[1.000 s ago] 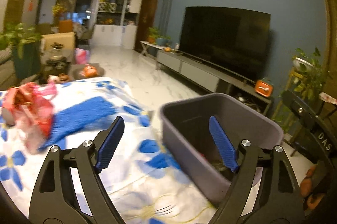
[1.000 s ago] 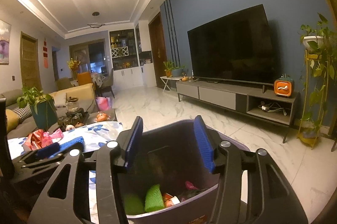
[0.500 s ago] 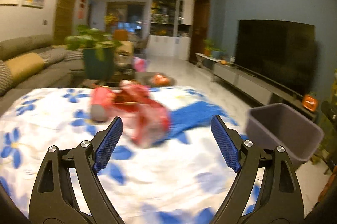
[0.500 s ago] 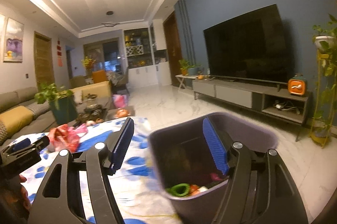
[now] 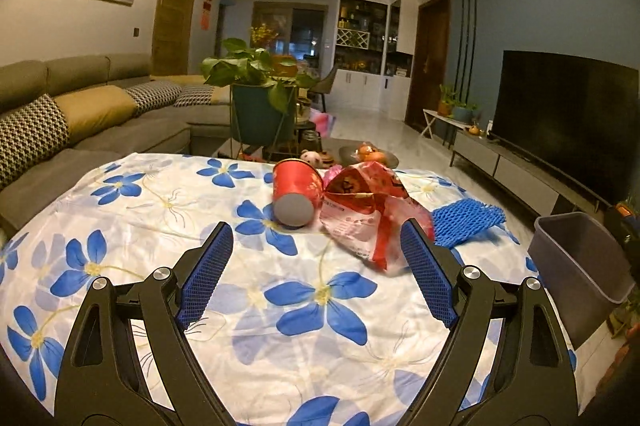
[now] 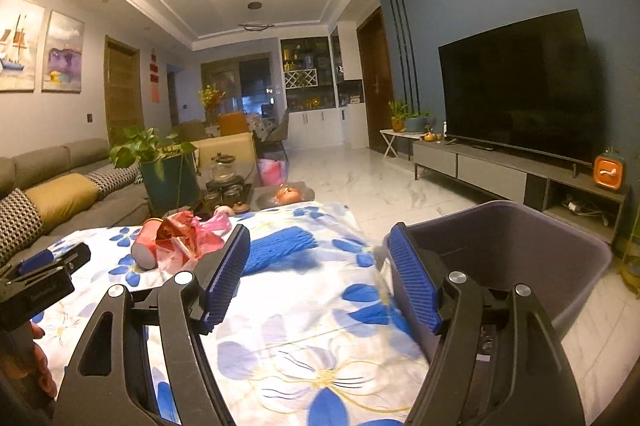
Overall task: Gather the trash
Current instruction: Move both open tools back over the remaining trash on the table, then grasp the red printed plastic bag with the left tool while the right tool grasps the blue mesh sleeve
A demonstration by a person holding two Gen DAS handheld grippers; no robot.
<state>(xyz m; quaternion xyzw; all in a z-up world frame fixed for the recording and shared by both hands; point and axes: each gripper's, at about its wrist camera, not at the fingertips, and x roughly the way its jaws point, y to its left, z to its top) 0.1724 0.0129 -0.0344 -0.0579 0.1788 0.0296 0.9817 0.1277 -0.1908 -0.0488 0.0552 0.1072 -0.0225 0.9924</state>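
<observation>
Both wrist views low over the floral cloth (image 5: 120,218), sharing bin (image 6: 520,258).

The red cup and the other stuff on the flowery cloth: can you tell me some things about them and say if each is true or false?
1. The red cup is standing upright. False: it lies on its side, its grey bottom facing the left camera.
2. The crumpled red bag lies right next to the cup. True.
3. The left gripper is holding the bag. False: it is open and holds nothing.
4. The blue foam net lies on the flowery cloth, between the bag and the grey bin. True.
5. The right gripper is shut on the net. False: it is open and empty.
</observation>
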